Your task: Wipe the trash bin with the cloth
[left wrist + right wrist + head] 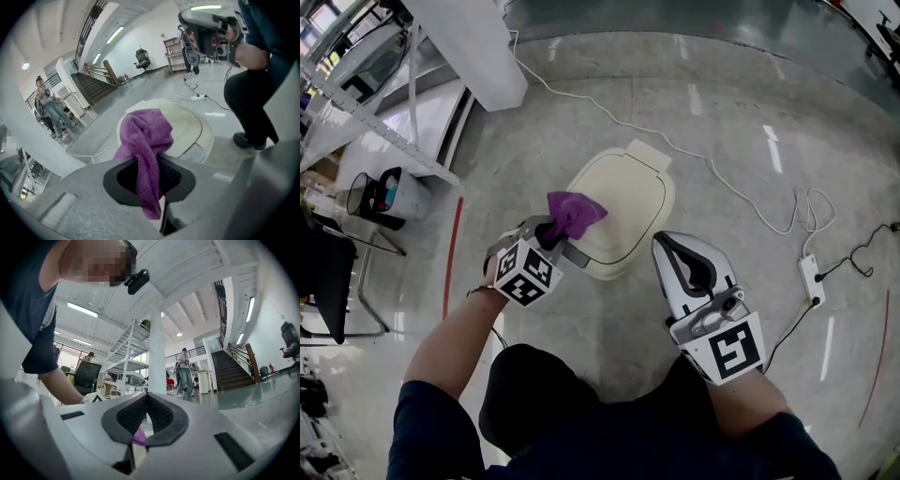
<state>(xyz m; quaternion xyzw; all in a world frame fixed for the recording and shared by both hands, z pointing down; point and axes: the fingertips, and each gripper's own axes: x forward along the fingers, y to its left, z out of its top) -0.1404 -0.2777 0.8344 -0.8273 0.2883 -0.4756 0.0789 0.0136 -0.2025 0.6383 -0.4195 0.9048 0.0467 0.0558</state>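
1. Purple cloth (574, 214) was clamped in the left gripper (555, 240). The jaws were closed on its middle, with a bunched wad sticking out past the tips and a tail hanging below.
2. Cream trash bin (628, 202) stood on the floor just ahead with its lid down. The cloth was over its near left edge. Contact was unclear; the left gripper view suggested the cloth was above the lid, not pressed on it.
3. Right gripper (667, 244) was just beside the bin's right side, jaws together with nothing between them.
4. Judged step: the start of the wipe, with no sign of much done.
5. To do it well, lower until the wad flattens on the lid. Tilt so the cloth leads and the hard jaw tips don't scrape the plastic.
6. Use long overlapping strokes across the lid, then the rim and sides.
7. The bin looked light and could slide, so moderate pressure. The right gripper could steady the far side.
8. Risk: drag pulling the cloth out, so the clamp needs to be firm.
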